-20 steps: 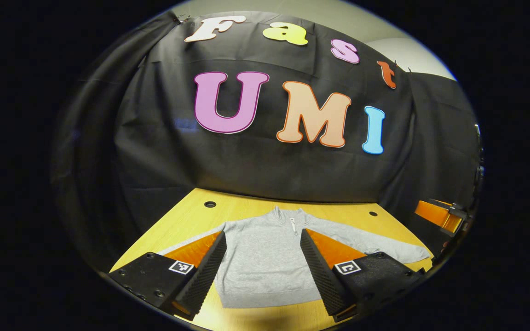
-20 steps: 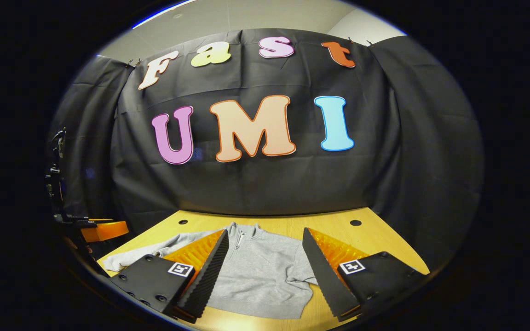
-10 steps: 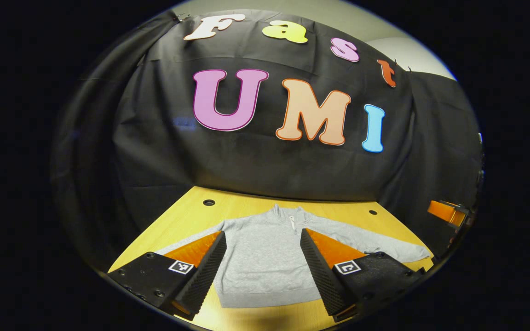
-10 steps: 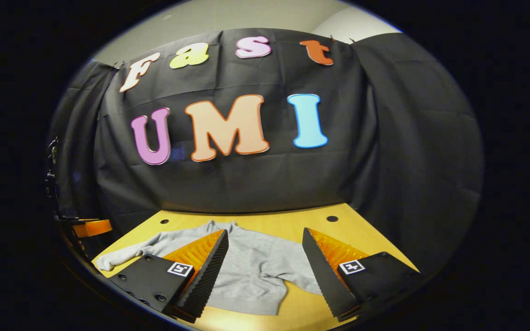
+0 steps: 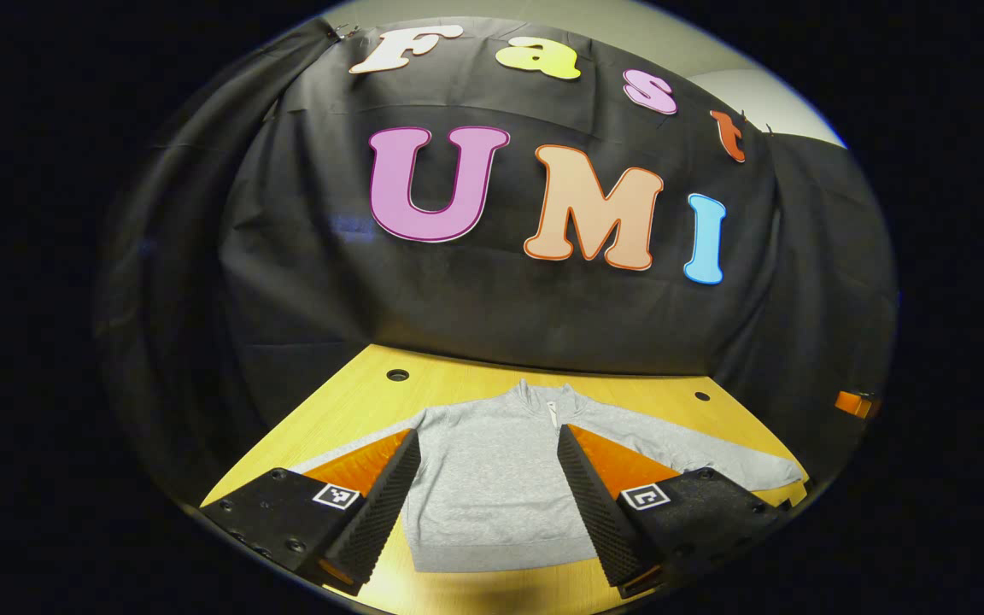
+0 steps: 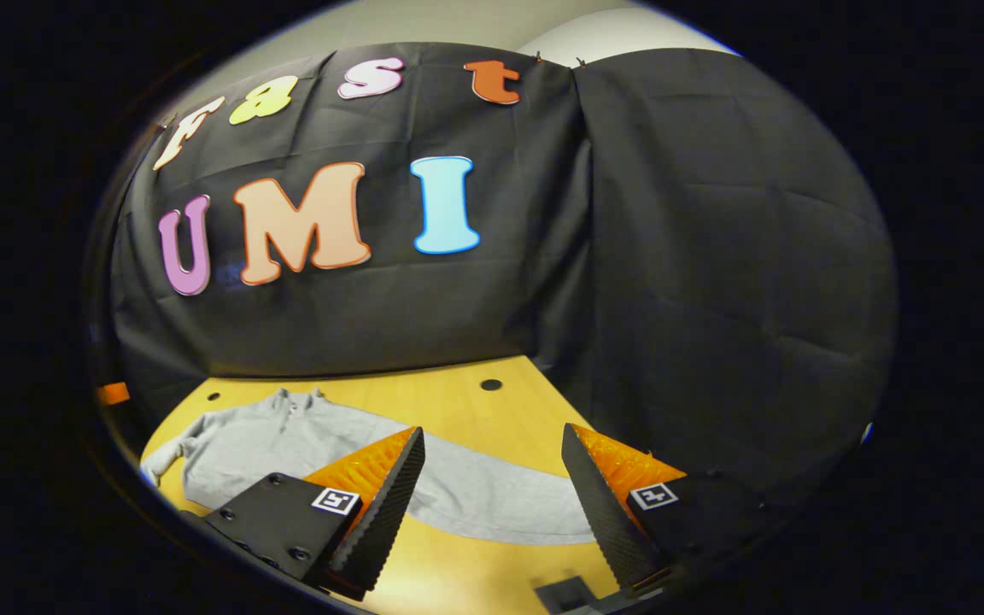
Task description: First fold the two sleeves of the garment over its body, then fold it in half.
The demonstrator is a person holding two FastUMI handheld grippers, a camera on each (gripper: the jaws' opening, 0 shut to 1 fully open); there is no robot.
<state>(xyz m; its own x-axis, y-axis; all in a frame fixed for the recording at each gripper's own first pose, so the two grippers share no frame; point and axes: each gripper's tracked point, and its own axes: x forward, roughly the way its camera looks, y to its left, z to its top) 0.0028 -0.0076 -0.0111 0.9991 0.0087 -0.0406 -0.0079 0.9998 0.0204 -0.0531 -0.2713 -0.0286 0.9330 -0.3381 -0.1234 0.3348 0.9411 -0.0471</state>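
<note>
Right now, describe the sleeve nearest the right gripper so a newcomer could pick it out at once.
Start at the wooden table in front of the black cloth wall. A grey quarter-zip sweatshirt lies flat on it. From its shoulder one sleeve stretches out straight toward the table's right edge, passing between the right gripper's open fingers, unfolded.

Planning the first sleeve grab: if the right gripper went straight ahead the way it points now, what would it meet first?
Most likely the grey sweater's sleeve, which lies flat on the wooden table across the gap between the open right gripper's fingers. Depth is unclear; pointed a little higher, it would reach bare table beyond.
</note>
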